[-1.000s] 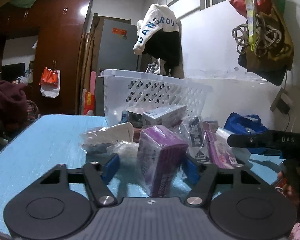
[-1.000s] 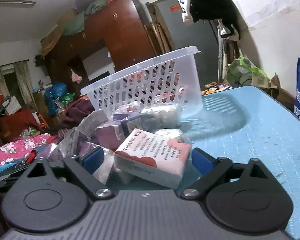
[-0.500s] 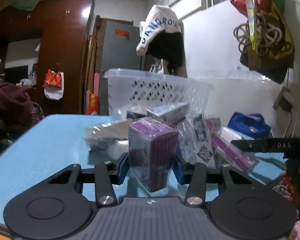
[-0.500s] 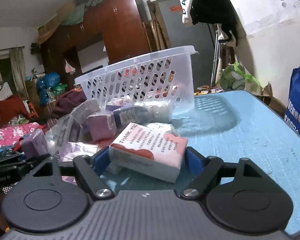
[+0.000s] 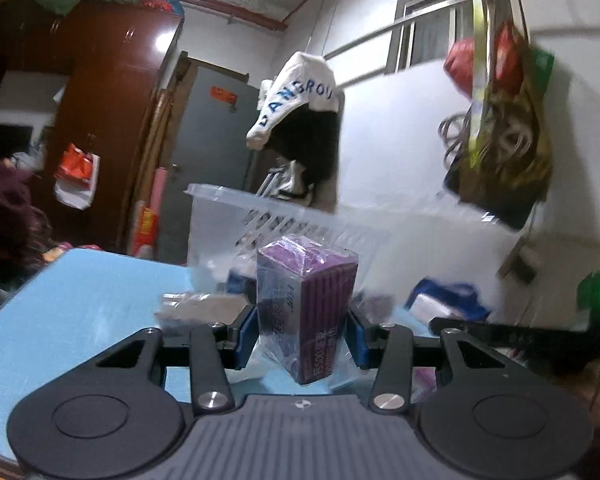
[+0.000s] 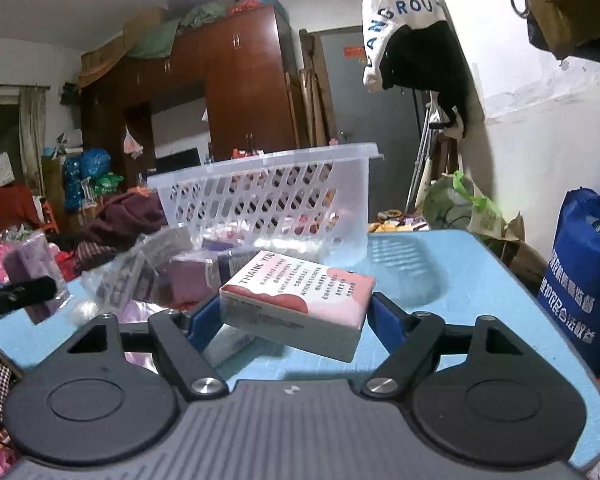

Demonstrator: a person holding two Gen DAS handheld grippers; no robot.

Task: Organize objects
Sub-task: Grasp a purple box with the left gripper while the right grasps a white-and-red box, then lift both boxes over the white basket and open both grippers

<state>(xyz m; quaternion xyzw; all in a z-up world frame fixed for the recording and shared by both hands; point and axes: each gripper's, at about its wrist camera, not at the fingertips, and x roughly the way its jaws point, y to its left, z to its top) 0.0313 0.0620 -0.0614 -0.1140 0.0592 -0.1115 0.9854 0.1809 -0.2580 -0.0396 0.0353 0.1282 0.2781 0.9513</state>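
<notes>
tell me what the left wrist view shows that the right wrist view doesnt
Only the left wrist view: the left gripper shut on a purple box wrapped in clear plastic, and a window.
Only the right wrist view: the right gripper shut on a pink and white box, and a blue bag.
Both: the white basket and blue table.

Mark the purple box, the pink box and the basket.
purple box (image 5: 306, 312), left wrist view, front corner of the wrapped carton.
pink box (image 6: 300, 288), right wrist view, printed top face.
basket (image 6: 268, 196), right wrist view, slotted side wall.
</notes>
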